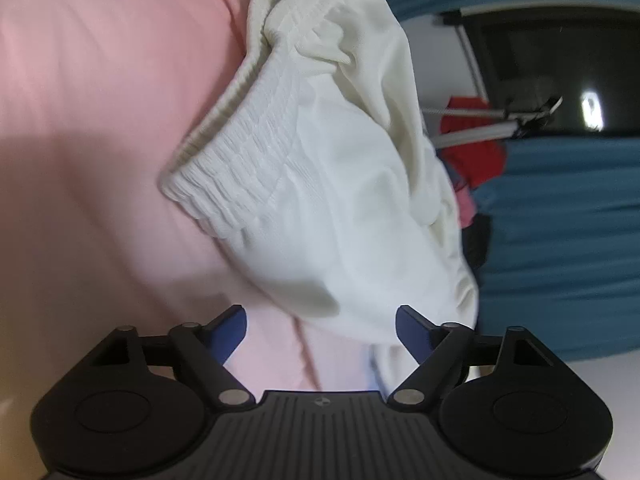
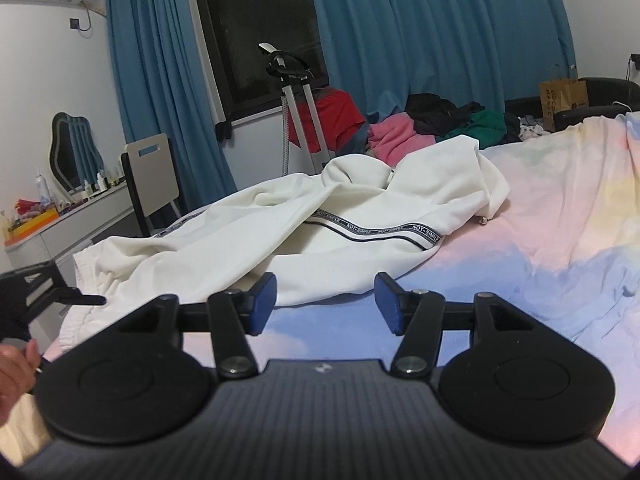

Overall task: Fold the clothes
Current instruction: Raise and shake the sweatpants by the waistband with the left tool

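Note:
White trousers (image 2: 328,216) with a black-and-white lettered side stripe lie crumpled across the pastel bedsheet (image 2: 560,216). In the left wrist view their gathered elastic waistband (image 1: 236,176) is close in front, lying on the pink sheet (image 1: 88,120). My left gripper (image 1: 322,332) is open at the garment's near edge, and its blue pads (image 1: 230,332) do not press the cloth. My right gripper (image 2: 326,304) is open just short of the trousers' hem, with only sheet between its pads. The left gripper's black finger (image 2: 60,296) shows at the trousers' left end, with a hand (image 2: 14,372) below it.
A pile of pink, black and green clothes (image 2: 420,128) lies at the bed's far end. A garment steamer stand (image 2: 298,92) and red cloth (image 2: 336,116) are by the window. A folding chair (image 2: 154,176) and dresser (image 2: 68,220) stand left. A paper bag (image 2: 562,98) is far right.

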`<action>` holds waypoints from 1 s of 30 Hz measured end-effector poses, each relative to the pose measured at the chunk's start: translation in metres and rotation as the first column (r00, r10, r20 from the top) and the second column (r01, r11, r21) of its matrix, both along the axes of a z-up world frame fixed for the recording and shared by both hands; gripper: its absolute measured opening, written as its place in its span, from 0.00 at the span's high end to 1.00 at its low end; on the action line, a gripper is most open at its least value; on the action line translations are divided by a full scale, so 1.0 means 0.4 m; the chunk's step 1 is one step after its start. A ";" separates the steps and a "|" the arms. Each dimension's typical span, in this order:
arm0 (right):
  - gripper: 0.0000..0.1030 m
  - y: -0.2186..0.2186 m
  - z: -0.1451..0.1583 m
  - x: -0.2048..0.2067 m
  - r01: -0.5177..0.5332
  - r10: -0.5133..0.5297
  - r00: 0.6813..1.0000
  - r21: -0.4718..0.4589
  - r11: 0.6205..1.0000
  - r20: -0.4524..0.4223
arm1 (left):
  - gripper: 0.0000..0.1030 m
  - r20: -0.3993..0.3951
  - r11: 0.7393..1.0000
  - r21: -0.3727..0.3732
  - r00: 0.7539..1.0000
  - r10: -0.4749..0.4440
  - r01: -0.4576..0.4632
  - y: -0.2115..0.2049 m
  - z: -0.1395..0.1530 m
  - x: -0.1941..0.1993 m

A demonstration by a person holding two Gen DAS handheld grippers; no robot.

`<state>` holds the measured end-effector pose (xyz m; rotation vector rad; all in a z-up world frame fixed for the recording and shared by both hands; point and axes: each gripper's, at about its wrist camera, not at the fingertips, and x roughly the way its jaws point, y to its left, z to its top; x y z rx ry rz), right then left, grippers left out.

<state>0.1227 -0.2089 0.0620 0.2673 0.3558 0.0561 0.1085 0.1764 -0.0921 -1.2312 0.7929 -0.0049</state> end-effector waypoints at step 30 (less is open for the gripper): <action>0.45 0.061 -0.001 0.132 -0.076 0.087 0.991 0.108 0.991 -0.103 | 0.93 0.164 0.956 -0.055 0.942 0.293 -0.288 0.163 0.120 -0.073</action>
